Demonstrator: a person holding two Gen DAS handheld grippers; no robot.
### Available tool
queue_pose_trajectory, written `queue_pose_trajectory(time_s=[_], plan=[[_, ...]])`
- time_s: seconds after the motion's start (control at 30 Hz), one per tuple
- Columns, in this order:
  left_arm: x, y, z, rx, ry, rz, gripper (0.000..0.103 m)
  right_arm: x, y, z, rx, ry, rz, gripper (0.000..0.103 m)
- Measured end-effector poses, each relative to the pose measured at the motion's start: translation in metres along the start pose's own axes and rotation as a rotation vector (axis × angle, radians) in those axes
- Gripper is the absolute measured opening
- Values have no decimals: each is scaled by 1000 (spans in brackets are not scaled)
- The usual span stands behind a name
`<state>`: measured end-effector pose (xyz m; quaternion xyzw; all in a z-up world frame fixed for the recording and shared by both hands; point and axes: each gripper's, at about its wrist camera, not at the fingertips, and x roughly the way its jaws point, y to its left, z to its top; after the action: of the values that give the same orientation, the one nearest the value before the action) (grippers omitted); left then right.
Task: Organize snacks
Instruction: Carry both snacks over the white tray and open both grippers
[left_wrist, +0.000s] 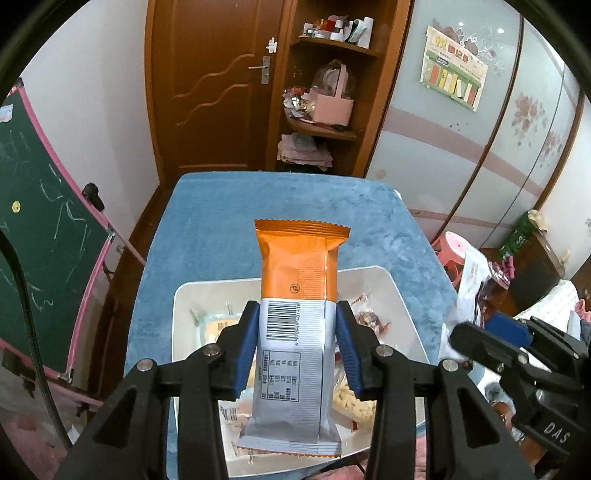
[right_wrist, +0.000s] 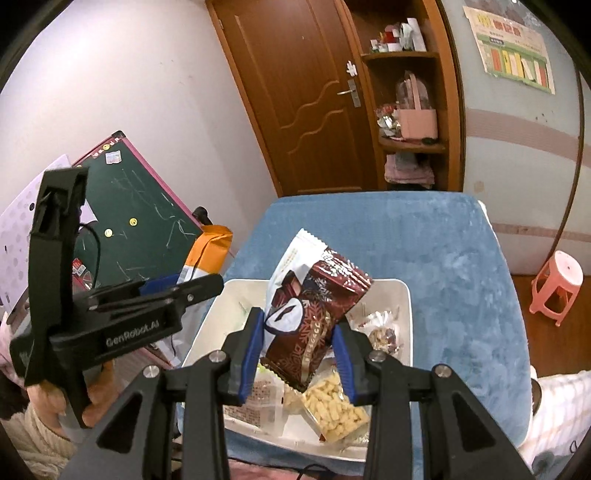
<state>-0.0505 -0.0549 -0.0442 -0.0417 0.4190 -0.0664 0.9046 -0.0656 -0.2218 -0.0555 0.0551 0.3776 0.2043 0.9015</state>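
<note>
**Operator:** Currently, what does the left gripper (left_wrist: 297, 338) hold?

**Inspector:** Its blue-padded fingers (left_wrist: 246, 347) are clamped on a long orange-and-silver foil snack packet (left_wrist: 297, 317), barcode side facing the camera. The packet stands nearly upright, orange end uppermost, above the white rectangular plastic tray (left_wrist: 391, 291). In the right wrist view the same packet (right_wrist: 207, 254) shows beyond the tray's left rim, with the left gripper (right_wrist: 184, 284) seen from the side.

**Operator:** And the right gripper (right_wrist: 299, 349)?

**Inspector:** Closed on a dark red-and-white chocolate snack packet (right_wrist: 314, 306), tilted, its white end pointing up and away. It hangs over the tray (right_wrist: 404, 314) interior, near the centre. In the left wrist view the right gripper (left_wrist: 491, 332) appears just off the tray's right rim; its packet is blurred there.

**Operator:** Tray contents?

**Inspector:** A clear bag of pale yellow puffed sticks (right_wrist: 336, 410) lies at the near edge, below the right gripper. A clear-wrapped pale biscuit pack (right_wrist: 258, 402) lies toward the near left corner. A small clear bag of dark nuts or dried fruit (right_wrist: 384, 332) lies against the right wall.

**Operator:** Supporting surface?

**Inspector:** The tray rests at the near edge of a table covered in blue plush cloth (right_wrist: 443, 258). A pink plastic stool (right_wrist: 557, 284) stands on the floor beyond the table's right edge, and a green chalkboard with pink frame (left_wrist: 40, 221) leans at the left.
</note>
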Motion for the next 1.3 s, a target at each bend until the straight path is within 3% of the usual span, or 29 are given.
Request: queue_pose_trajectory(time_s=[0.4, 0.47, 0.53, 0.57, 0.67, 0.9, 1.3], plan=[[17, 0, -8, -14, 20, 73, 43, 25, 0, -10, -4, 63, -15, 38], [17, 3, -8, -25, 17, 81, 60, 29, 0, -12, -11, 72, -24, 39], [17, 6, -8, -52, 5, 71, 98, 32, 1, -13, -16, 81, -32, 42], [16, 8, -8, -61, -1, 65, 102, 34, 2, -14, -21, 88, -30, 47], [17, 12, -9, -77, 5, 71, 103, 33, 2, -15, -16, 79, -31, 56], [28, 14, -15, -87, 65, 79, 103, 32, 0, -14, 5, 72, -34, 56], [24, 3, -20, -58, 63, 85, 103, 29, -7, -14, 45, 61, -66, 56]])
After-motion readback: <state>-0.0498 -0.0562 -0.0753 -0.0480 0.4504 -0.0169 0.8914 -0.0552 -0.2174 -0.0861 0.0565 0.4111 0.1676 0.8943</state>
